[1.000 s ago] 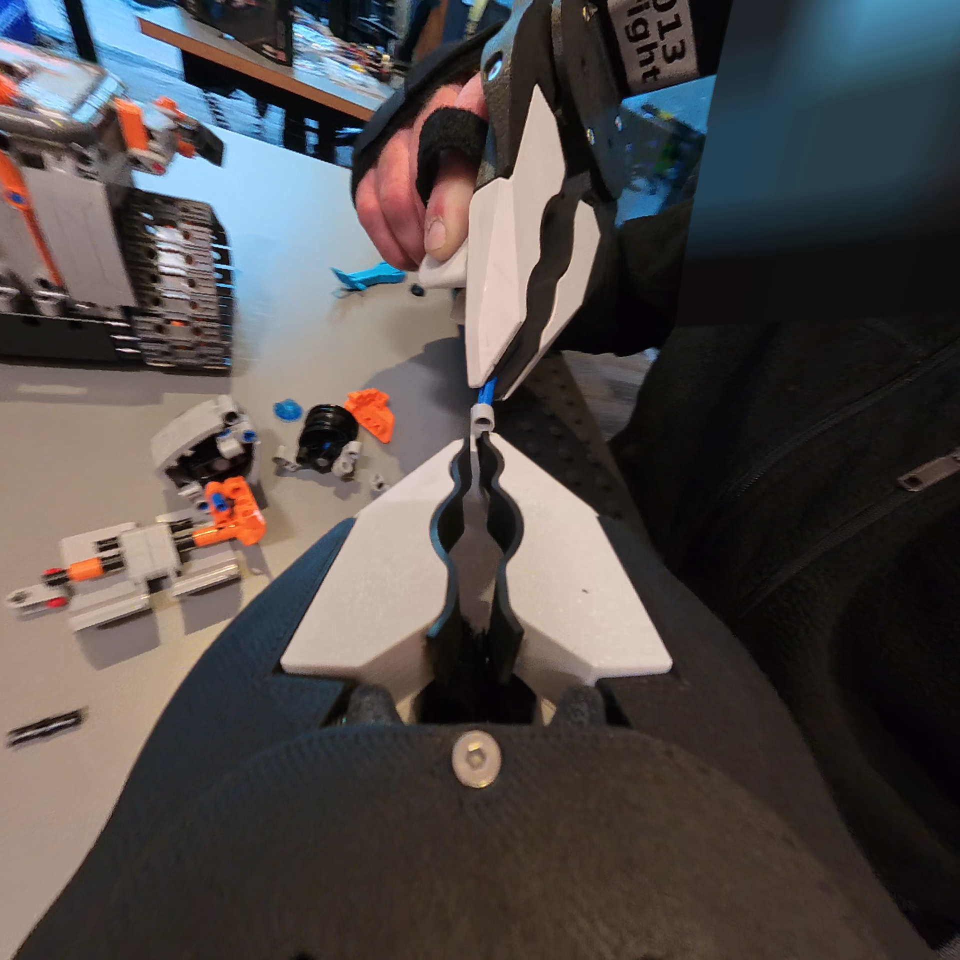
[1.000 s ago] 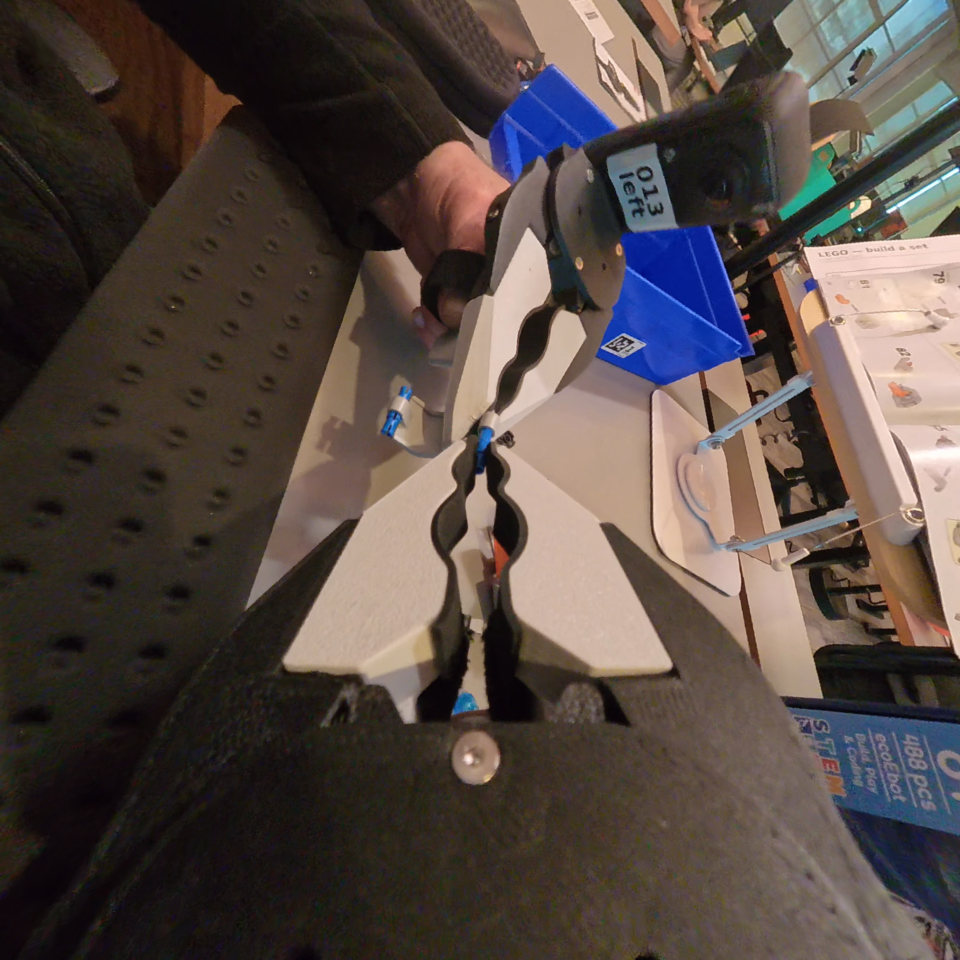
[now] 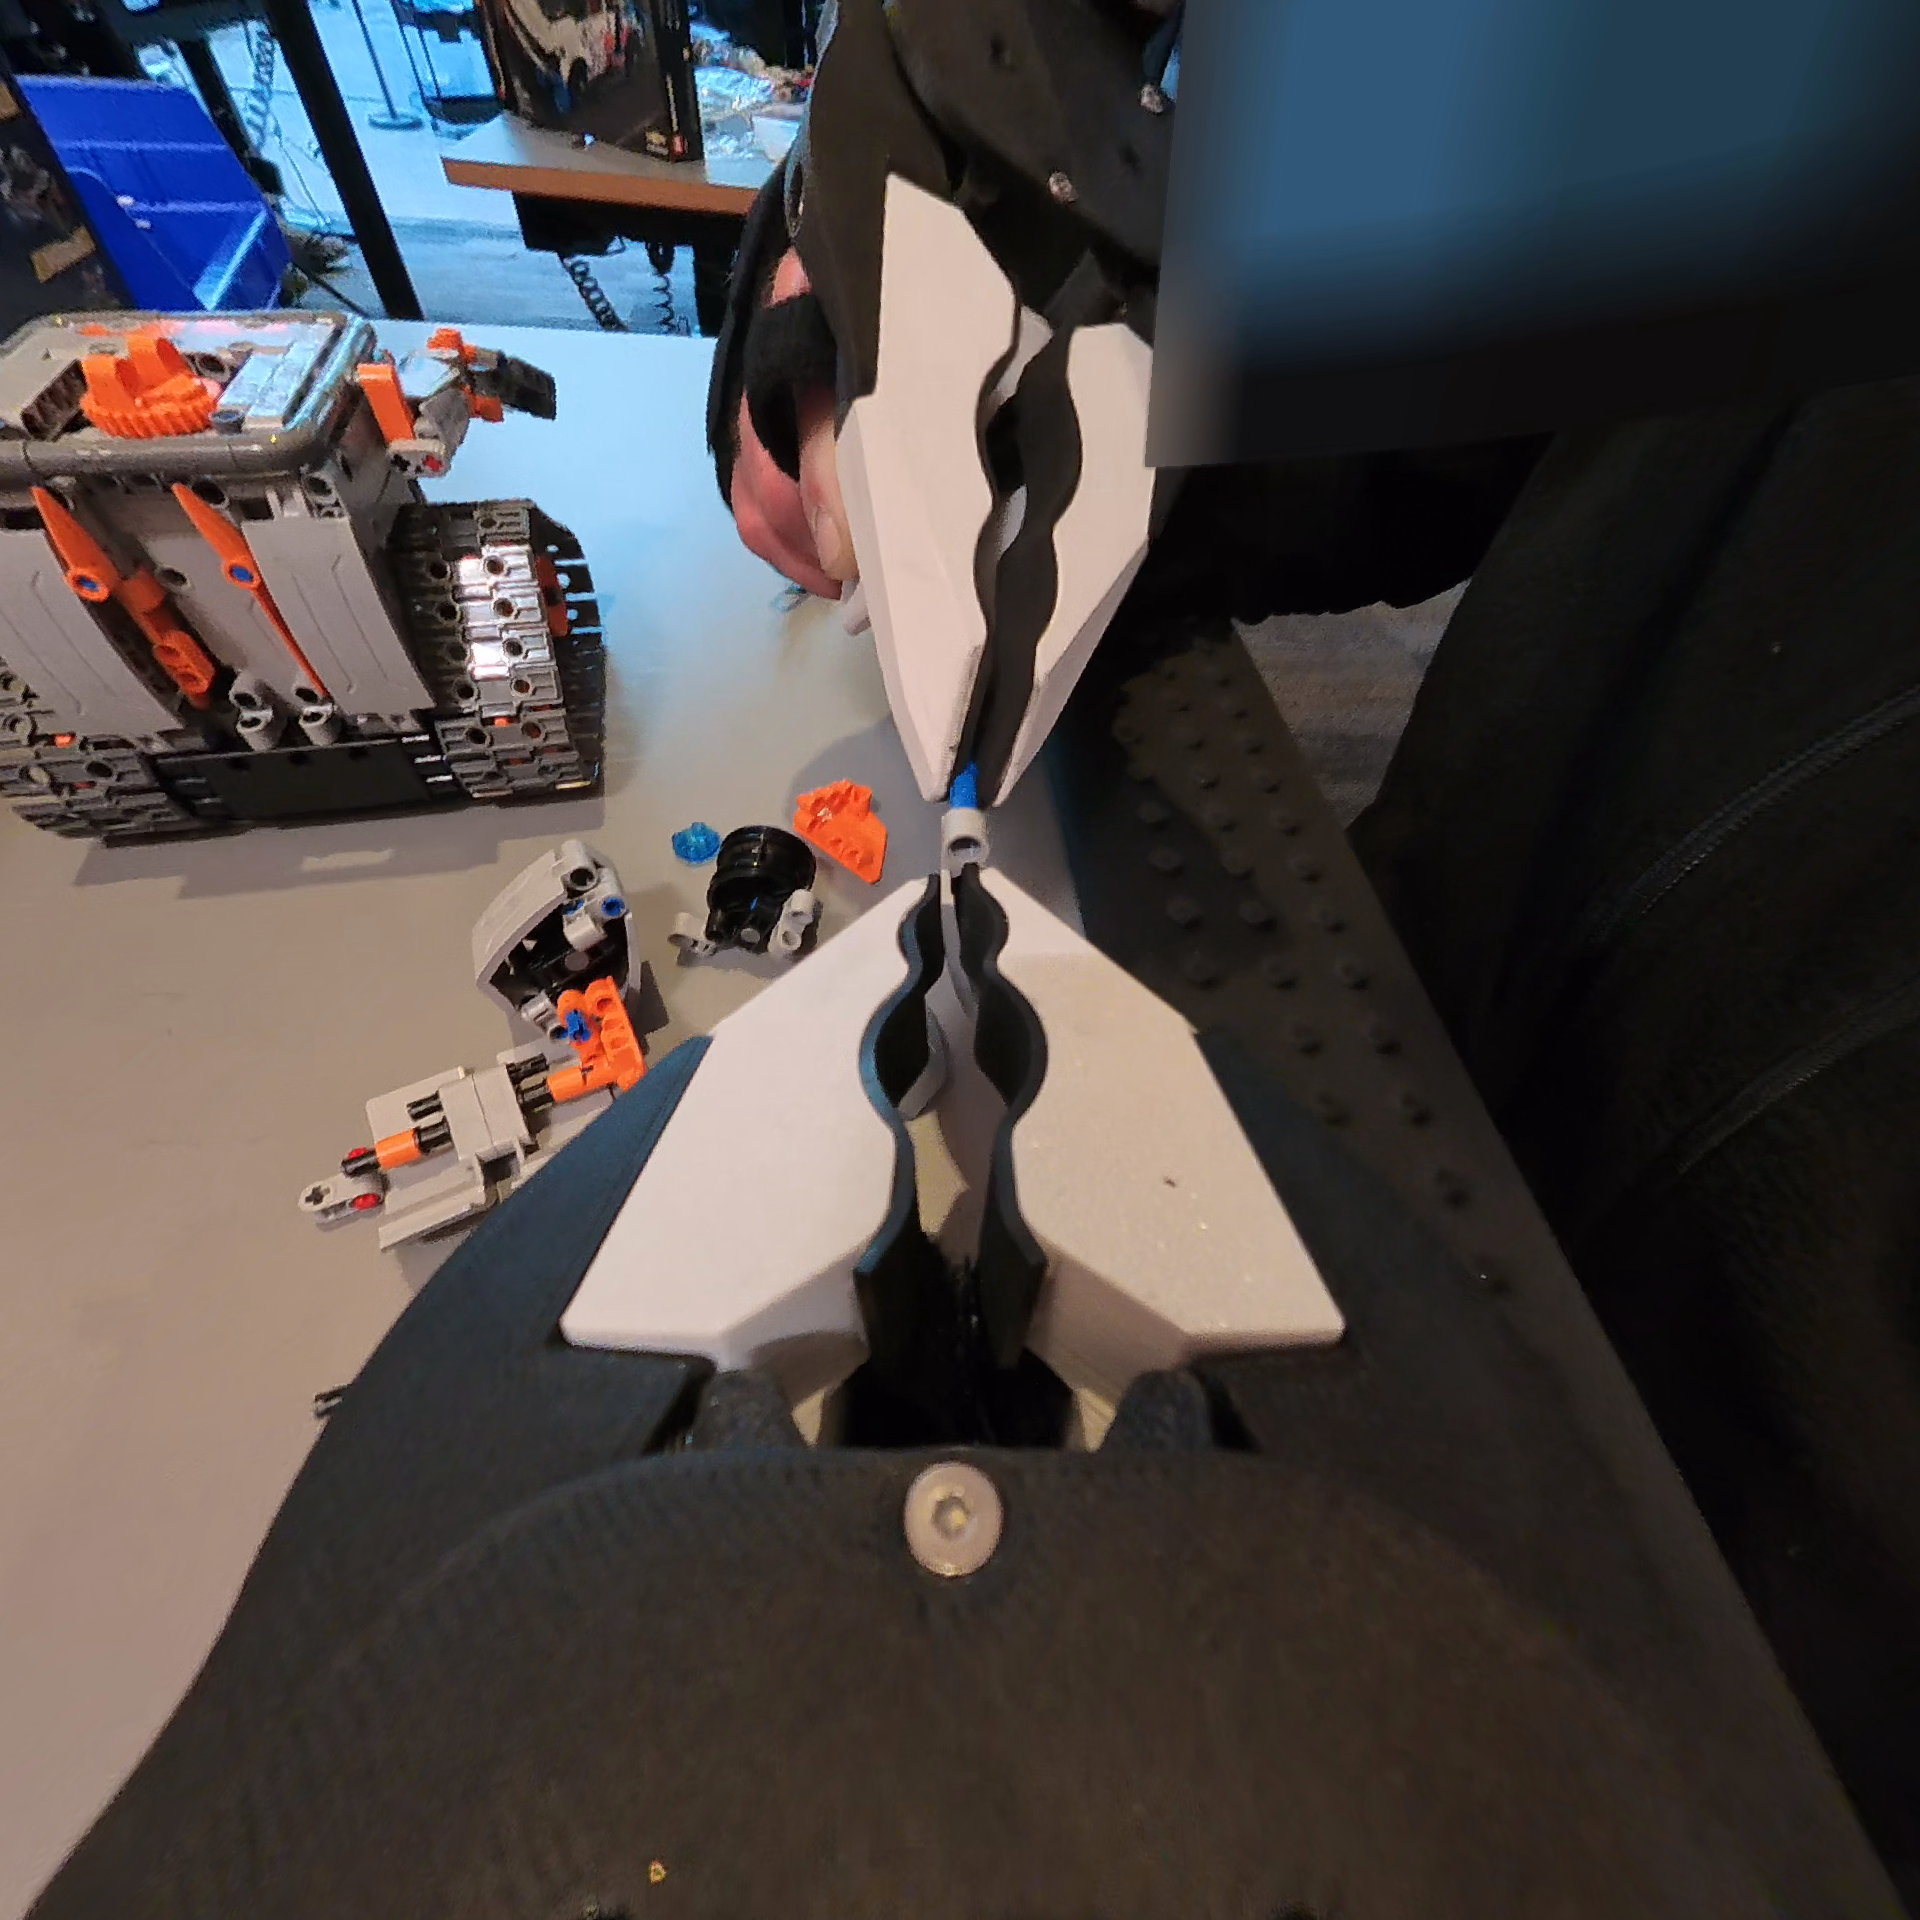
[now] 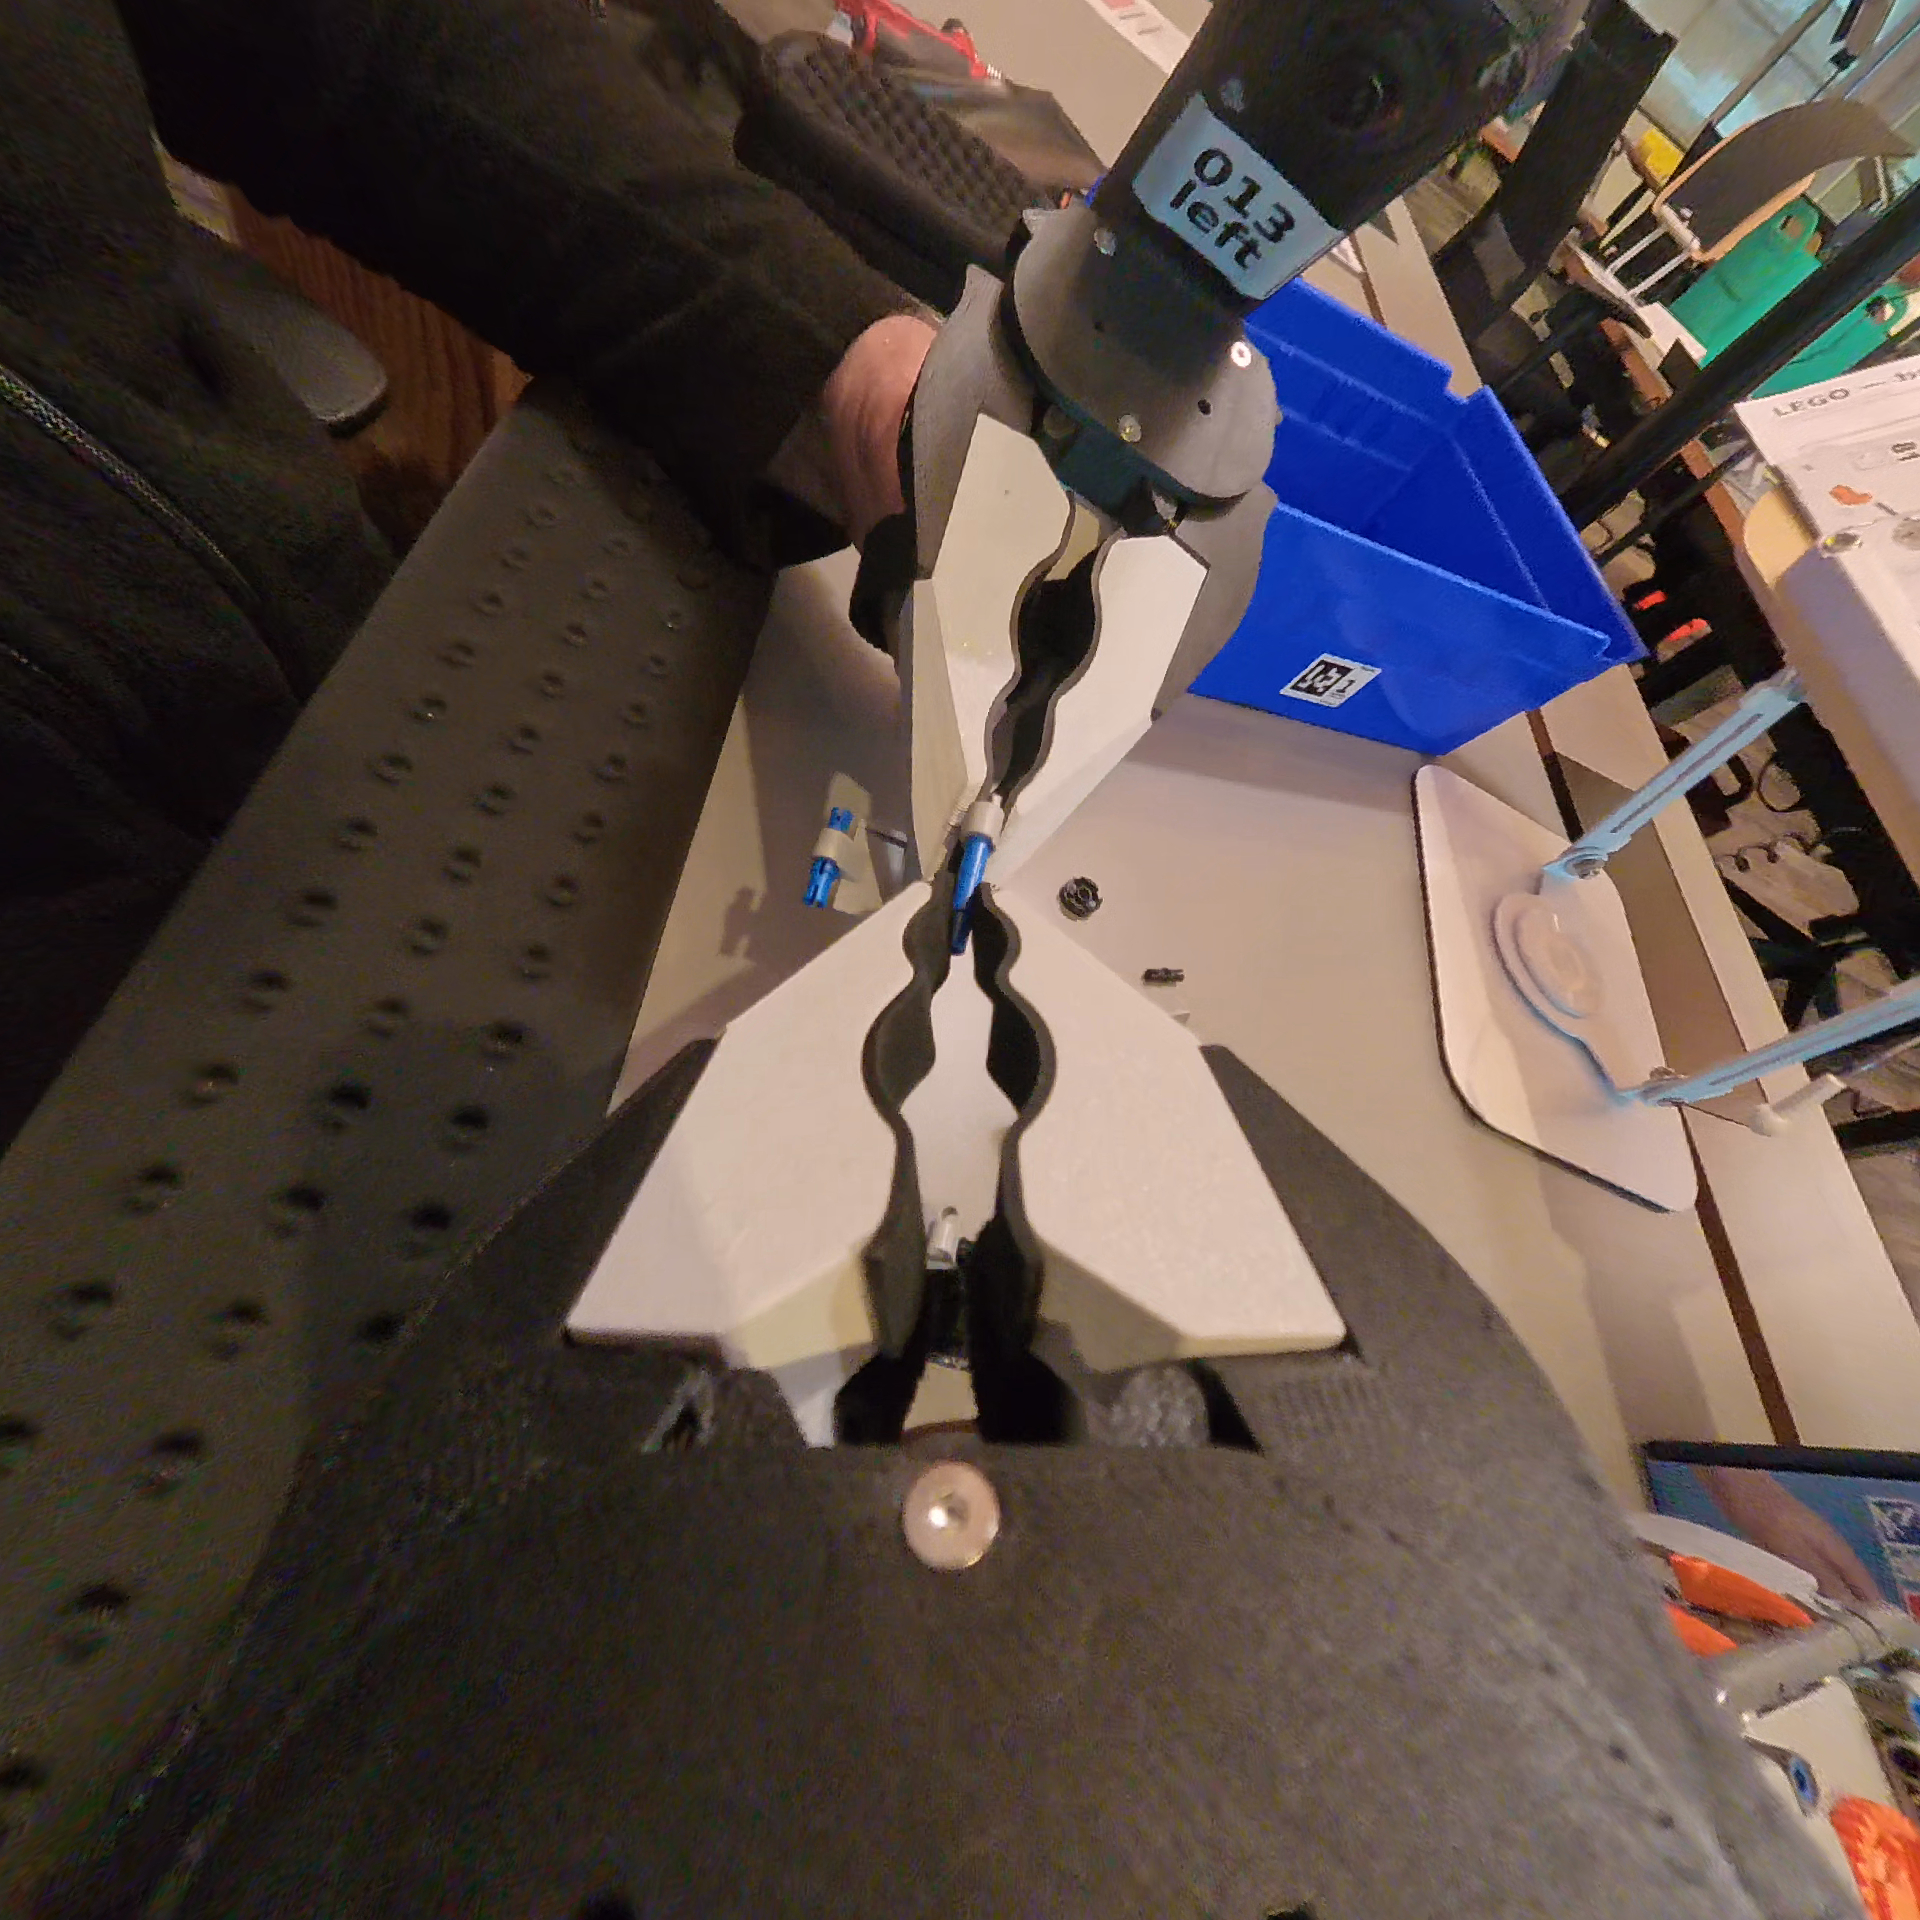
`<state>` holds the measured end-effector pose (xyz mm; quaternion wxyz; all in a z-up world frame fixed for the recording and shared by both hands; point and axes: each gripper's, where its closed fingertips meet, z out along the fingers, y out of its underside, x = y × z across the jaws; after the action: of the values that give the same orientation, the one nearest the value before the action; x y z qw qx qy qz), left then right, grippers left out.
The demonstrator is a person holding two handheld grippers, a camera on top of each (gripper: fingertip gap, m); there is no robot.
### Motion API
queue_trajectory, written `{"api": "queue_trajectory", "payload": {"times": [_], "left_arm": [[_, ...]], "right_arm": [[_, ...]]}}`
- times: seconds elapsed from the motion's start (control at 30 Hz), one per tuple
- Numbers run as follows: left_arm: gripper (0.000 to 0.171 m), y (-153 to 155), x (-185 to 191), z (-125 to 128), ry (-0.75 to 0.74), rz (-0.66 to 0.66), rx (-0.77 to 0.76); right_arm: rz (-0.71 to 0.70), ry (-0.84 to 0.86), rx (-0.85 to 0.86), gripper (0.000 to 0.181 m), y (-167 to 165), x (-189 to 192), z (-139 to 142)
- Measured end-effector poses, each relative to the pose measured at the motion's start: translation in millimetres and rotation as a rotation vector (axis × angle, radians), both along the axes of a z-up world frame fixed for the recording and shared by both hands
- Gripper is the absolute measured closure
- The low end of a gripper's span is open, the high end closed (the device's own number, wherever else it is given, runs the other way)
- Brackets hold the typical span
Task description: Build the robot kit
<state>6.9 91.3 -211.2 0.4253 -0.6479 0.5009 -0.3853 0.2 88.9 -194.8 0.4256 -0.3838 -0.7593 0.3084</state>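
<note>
The left tool (image 3: 954, 883) is nearly closed, its tips pinching a thin grey piece (image 3: 962, 837) whose round end pokes out just past them. The right tool (image 4: 961, 914) is likewise almost closed, gripping a small blue pin (image 4: 970, 868) at its tips. The two tools meet tip to tip above the near edge of the tabletop (image 3: 208, 1039), and the blue pin touches the round end of the grey piece, so the two parts sit joined or pressed together between them; how far the pin has gone in cannot be told. In the left wrist view the right tool comes down from above, with a hand (image 3: 779, 488) behind it. Taking the grey piece as the landmark, an orange part (image 3: 840, 817) lies just left of it on the tabletop, then a black wheel (image 3: 753, 888) and a small blue stud (image 3: 694, 842) beyond. Farther left stands a grey and orange tracked model (image 3: 270, 582). In the right wrist view a blue bin (image 4: 1423, 582) sits behind the left tool, well apart from the grey piece.
</note>
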Motion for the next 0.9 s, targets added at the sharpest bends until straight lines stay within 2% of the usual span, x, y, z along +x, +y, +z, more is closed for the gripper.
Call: {"api": "queue_trajectory", "payload": {"times": [0.4, 0.67, 0.9], "left_arm": [[0.171, 9.6, -6.4, -33.2, 0.252, 0.072, 0.066], [0.171, 8.1, -5.0, -31.6, 0.208, 0.058, 0.040], [0.171, 7.8, -3.5, -15.2, 0.076, 0.054, -0.003]], "right_arm": [[-0.048, -0.132, 0.120, 0.181, 6.6, -1.9, -28.1], [-0.038, -0.119, 0.094, 0.181, 5.0, -2.2, -26.4], [-0.039, -0.036, 0.009, 0.181, 5.8, -3.6, -10.8]]}}
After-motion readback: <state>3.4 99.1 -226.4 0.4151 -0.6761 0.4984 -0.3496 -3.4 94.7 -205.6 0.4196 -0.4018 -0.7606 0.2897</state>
